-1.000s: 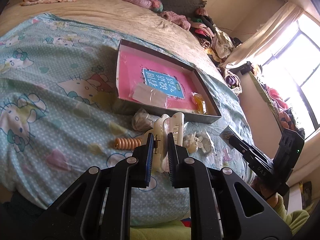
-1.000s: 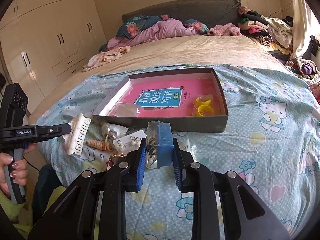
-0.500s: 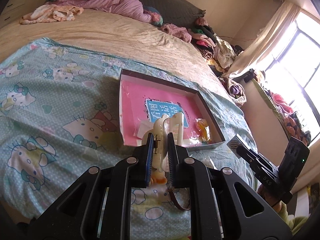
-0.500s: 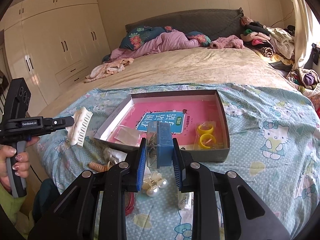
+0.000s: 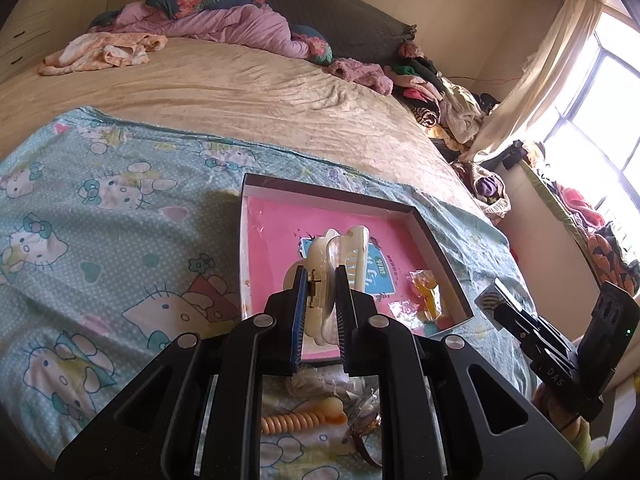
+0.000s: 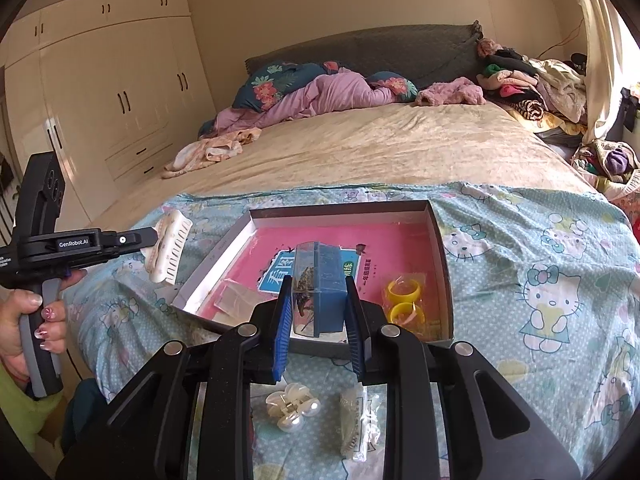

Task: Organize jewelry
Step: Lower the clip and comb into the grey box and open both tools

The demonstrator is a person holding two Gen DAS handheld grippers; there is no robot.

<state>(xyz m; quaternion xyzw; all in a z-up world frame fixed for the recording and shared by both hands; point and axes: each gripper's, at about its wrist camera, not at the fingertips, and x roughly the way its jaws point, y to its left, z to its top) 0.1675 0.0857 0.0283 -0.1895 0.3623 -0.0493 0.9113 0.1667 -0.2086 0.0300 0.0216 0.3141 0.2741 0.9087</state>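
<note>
A: Where do my grippers stand?
B: Above the blanket [image 5: 120, 216] on the bed [image 6: 380, 148]. My left gripper [image 5: 322, 280] pinches the hair clip [image 5: 340, 248]; my right gripper [image 6: 318, 300] pinches the small box [image 6: 320, 280], both over the tray [image 6: 438, 240].

Sunlit window [image 5: 608, 120]; cream wardrobe [image 6: 120, 100]; unmade bed [image 6: 360, 152]
</note>
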